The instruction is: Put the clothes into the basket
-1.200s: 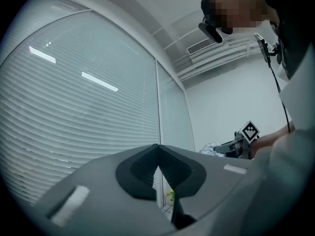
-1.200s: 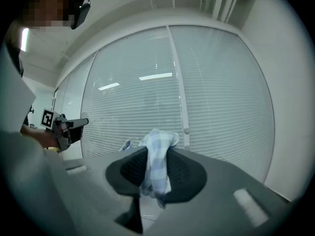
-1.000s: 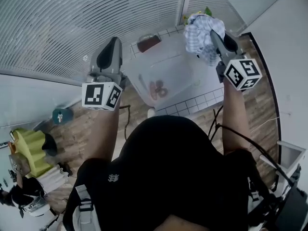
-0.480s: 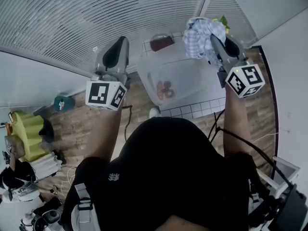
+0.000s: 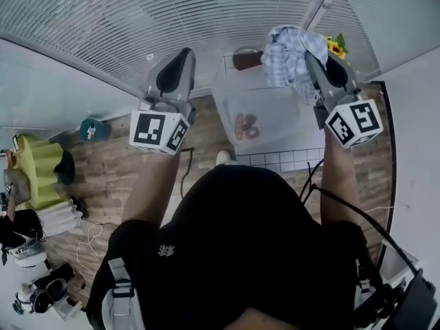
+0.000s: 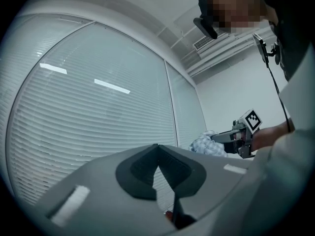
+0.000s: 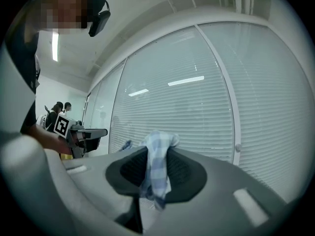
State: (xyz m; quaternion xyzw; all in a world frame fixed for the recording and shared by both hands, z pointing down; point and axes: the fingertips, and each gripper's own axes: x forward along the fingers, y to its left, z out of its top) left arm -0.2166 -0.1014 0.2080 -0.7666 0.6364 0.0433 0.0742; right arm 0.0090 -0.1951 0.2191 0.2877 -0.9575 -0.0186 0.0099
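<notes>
A blue-and-white checked cloth [image 5: 285, 50] hangs bunched from my right gripper [image 5: 308, 59], which is shut on it; the right gripper view shows the cloth [image 7: 156, 167] pinched between the pads. It is held in the air over the far right part of a translucent plastic basket [image 5: 224, 108] on the floor. An orange-red item [image 5: 245, 125] lies inside the basket. My left gripper [image 5: 180, 59] is raised to the left of the basket, shut and holding nothing. The left gripper view shows its pads meeting [image 6: 157, 149], with the cloth [image 6: 206, 144] off to the right.
Window blinds run along the wall ahead. A brown object [image 5: 245, 56] and yellow flowers [image 5: 336, 47] lie beyond the basket. On the wooden floor to the left are a teal object [image 5: 89, 129], a yellow-green seat [image 5: 36, 167] and cables. My shoe [image 5: 223, 158] is near the basket.
Both grippers and the basket have shifted to the right in the head view. The right gripper still carries the cloth above the basket. The left gripper stays shut and empty.
</notes>
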